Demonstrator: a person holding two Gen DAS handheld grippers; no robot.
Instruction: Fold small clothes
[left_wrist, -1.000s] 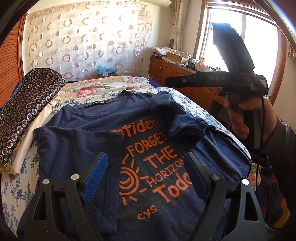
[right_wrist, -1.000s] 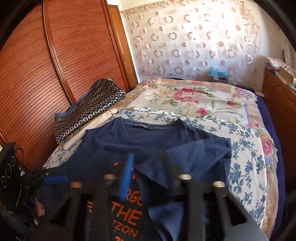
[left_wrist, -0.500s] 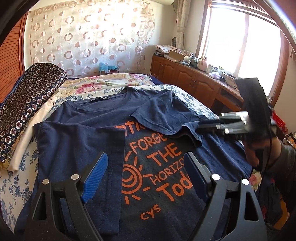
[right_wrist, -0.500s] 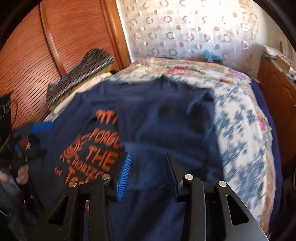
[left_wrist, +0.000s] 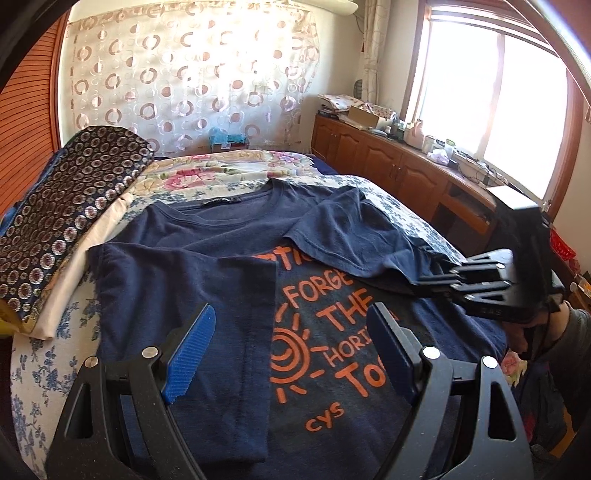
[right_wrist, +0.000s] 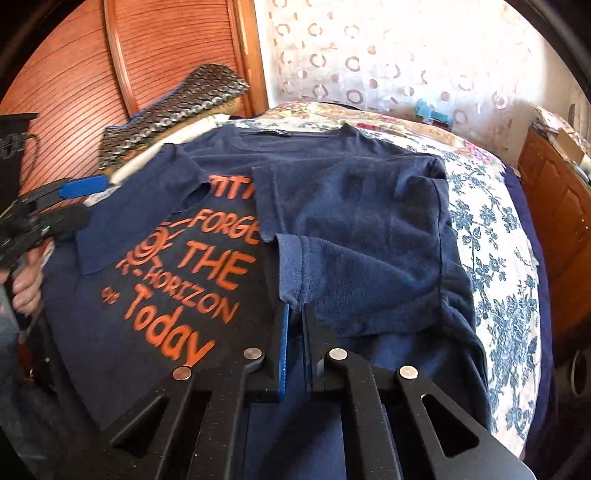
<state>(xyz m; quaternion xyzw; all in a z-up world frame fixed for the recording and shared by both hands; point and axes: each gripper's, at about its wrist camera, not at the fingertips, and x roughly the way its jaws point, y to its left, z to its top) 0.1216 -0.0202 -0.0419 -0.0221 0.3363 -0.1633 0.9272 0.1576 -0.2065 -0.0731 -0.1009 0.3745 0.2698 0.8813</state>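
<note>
A navy T-shirt (left_wrist: 229, 240) with orange print lies face up on the bed, also in the right wrist view (right_wrist: 362, 229). Its left side is folded inward over the print. My left gripper (left_wrist: 291, 350) is open and empty above the shirt's lower middle; it shows in the right wrist view (right_wrist: 70, 203) at the left. My right gripper (right_wrist: 294, 314) is shut on the hem of the right sleeve, which is folded inward across the chest. In the left wrist view the right gripper (left_wrist: 432, 278) lies low on the shirt's right side.
The bed (left_wrist: 48, 354) has a floral cover. A patterned cushion (left_wrist: 62, 206) and white folded cloth (left_wrist: 88, 251) lie along its left side by a wooden wardrobe (right_wrist: 74, 81). A wooden cabinet (left_wrist: 399, 173) with clutter stands under the window at right.
My right gripper came down from above onto the shirt's right side and closed on the sleeve hem. The sleeve now lies folded inward. My left gripper stayed open in place.
</note>
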